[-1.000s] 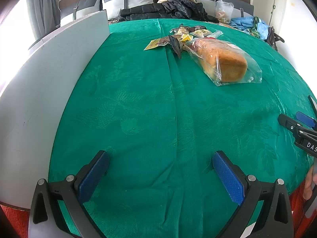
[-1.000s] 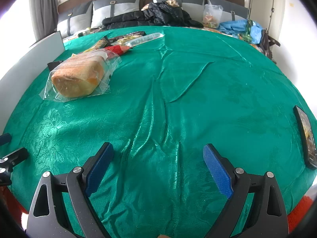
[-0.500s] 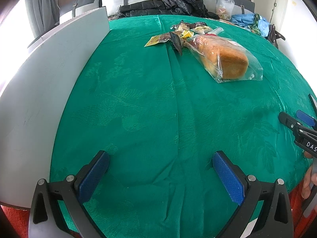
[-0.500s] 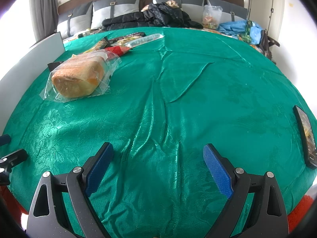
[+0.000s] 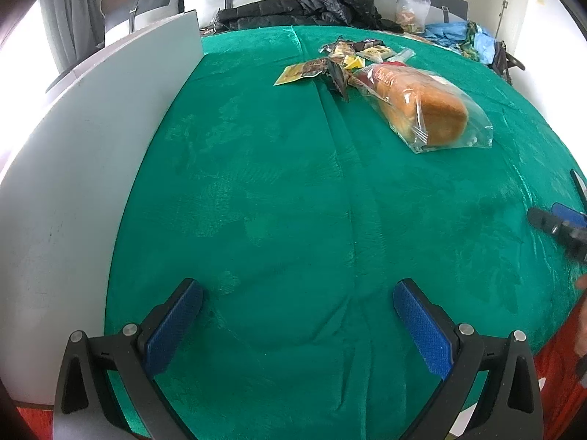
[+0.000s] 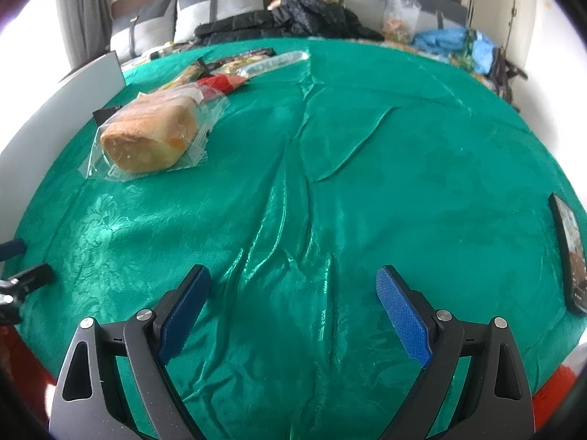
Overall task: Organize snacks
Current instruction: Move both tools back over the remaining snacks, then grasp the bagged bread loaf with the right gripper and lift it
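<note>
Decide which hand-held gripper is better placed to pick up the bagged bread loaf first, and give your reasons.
Probably the left hand-held gripper: it is open, and the bagged bread loaf lies ahead across bare tablecloth. The right hand-held gripper, also open, sees the loaf far to its left.

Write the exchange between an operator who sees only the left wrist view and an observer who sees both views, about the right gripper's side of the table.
Operator: I see only a tip of the right gripper. Is it holding anything?
Observer: No. The right gripper is open and empty above the green tablecloth.
Operator: Anything on its far side?
Observer: A dark phone lies flat near the table's right edge, apart from the bagged bread loaf.
</note>
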Demonstrator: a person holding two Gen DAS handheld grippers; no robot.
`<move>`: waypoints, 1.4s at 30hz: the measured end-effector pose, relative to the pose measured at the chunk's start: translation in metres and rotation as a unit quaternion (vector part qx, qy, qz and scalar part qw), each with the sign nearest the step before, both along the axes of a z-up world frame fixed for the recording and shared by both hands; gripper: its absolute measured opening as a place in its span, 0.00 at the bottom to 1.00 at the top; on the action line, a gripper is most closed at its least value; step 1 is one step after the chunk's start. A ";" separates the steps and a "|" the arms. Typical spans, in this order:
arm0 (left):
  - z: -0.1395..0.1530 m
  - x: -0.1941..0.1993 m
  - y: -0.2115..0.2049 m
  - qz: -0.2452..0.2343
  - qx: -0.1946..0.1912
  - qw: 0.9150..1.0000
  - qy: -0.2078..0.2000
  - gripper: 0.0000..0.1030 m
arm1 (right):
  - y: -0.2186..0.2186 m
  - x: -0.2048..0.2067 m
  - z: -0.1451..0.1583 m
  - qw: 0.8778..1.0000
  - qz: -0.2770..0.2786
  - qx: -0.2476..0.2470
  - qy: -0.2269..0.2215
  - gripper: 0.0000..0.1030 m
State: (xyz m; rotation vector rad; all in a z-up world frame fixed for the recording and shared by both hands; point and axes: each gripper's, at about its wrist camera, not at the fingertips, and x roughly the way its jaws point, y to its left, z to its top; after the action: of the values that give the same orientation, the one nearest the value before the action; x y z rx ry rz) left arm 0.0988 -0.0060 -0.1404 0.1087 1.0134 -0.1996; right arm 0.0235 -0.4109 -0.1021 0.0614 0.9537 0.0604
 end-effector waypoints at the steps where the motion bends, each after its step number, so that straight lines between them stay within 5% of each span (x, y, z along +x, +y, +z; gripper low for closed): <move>1: 0.000 0.000 0.000 0.001 0.000 1.000 -0.001 1.00 | -0.005 0.003 0.004 0.999 -0.007 0.036 0.009 0.91; 5: 0.000 -0.001 0.000 0.004 -0.002 1.000 -0.009 1.00 | -0.001 0.029 0.026 0.992 -0.018 0.119 0.023 0.91; 11: 0.000 -0.002 0.001 0.002 -0.002 1.000 -0.010 1.00 | 0.063 0.103 0.075 0.995 0.028 0.090 0.027 0.90; 15: 0.000 -0.003 0.001 0.001 -0.002 1.000 -0.011 1.00 | 0.111 0.147 0.053 0.994 0.036 -0.008 0.099 0.90; 18: 0.001 -0.003 0.001 -0.001 -0.002 1.000 -0.011 1.00 | 0.118 0.153 0.038 0.992 0.034 0.040 0.111 0.90; 22: 0.000 -0.003 0.001 0.003 -0.003 1.000 -0.016 1.00 | 0.133 0.154 0.022 0.977 0.045 0.082 0.190 0.90; 26: 0.000 -0.003 0.001 0.006 -0.003 1.000 -0.018 1.00 | 0.163 0.136 0.035 0.987 0.098 -0.024 0.126 0.90; 31: 0.001 -0.002 0.002 0.004 -0.003 1.000 -0.019 1.00 | 0.170 0.136 0.024 0.983 0.128 -0.021 0.126 0.86; 32: 0.000 -0.004 0.002 0.003 -0.003 1.000 -0.020 1.00 | 0.169 0.133 0.025 0.984 0.137 -0.015 0.112 0.79; 33: 0.000 -0.004 0.002 0.003 -0.003 1.000 -0.021 1.00 | 0.166 0.130 0.027 0.984 0.142 0.005 0.105 0.51; 42: 0.000 -0.004 0.003 0.005 -0.004 1.000 -0.024 1.00 | 0.055 0.094 0.026 0.972 0.105 0.198 0.075 0.54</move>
State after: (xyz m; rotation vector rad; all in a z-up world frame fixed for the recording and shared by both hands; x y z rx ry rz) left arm 0.0944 -0.0034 -0.1399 0.1007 0.9651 -0.1917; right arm 0.1176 -0.3559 -0.0764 0.3381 1.0866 0.4475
